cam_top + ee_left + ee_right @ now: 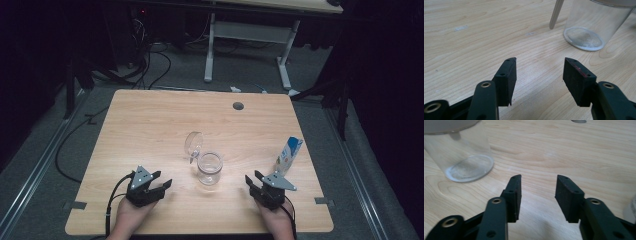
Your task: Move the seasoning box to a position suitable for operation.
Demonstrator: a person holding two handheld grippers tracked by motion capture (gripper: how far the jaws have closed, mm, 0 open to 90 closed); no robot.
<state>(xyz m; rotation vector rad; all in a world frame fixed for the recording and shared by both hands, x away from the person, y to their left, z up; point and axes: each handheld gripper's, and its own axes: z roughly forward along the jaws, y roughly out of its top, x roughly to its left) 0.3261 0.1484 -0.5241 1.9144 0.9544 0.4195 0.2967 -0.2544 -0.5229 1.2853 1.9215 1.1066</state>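
High view: the left claw [161,181] sits low over the near left part of the surface [150,120], jaws apart and pointing right toward the jar [209,168], with nothing between them. In the left claw view [539,75] the two black pads stand well apart over bare wood, and the jar [596,25] rises ahead and to the right, clear of the pads. The right claw [252,178] is on the near right, also parted and empty, pointing left at the same jar. In the right claw view [537,195] the gap between the pads shows only wood grain, and the jar [461,157] stands ahead to the left, apart from them.

The jar is one clear glass, upright near the middle of the surface, its long axis vertical and its mouth up; it lies between the two claws, near both and touching neither. One clear round lid [193,144] leans tilted just behind the jar on its left side, rim toward the jar. One small carton [289,155] stands upright near the right edge, behind the right claw. One round hole [238,106] marks the far part of the surface. Two hands hold the two claws.
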